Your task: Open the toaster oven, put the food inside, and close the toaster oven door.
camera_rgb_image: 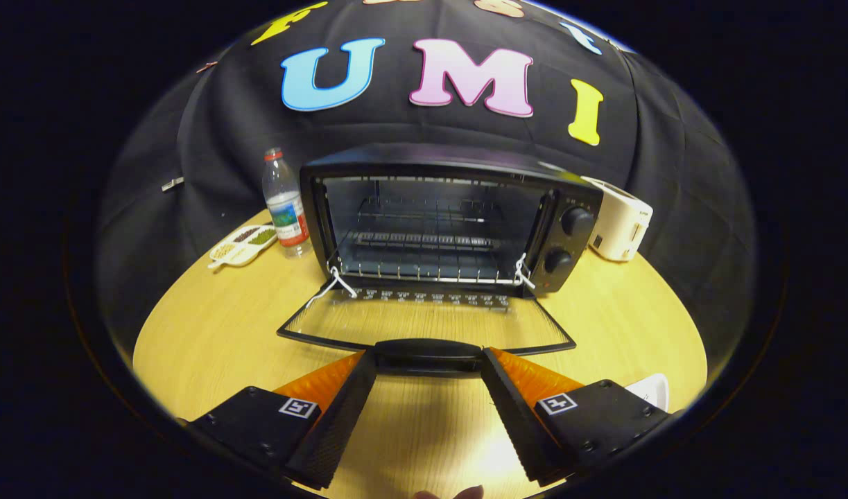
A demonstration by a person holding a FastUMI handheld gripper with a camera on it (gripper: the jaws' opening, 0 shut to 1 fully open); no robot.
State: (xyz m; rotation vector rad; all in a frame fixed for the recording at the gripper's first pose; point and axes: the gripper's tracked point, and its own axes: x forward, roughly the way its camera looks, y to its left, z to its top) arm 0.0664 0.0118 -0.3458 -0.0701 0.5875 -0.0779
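Note:
The black toaster oven (451,215) stands on the round wooden table (209,346) with its glass door (424,322) folded down flat toward me. Its cavity and wire rack (424,239) hold nothing. My gripper (429,356) is open wide, low over the table. The door's black handle (429,353) lies across the gap between my fingertips, one tip at each of its ends; I cannot tell whether they touch it. Beyond the right finger peeks the rim of a white dish (654,389); what it holds is hidden.
Left of the oven stand a clear water bottle (285,204) with a red cap and a white divided tray (243,244) of small foods. A white toaster (619,218) sits at the oven's right rear. Bare tabletop lies on both sides of the door.

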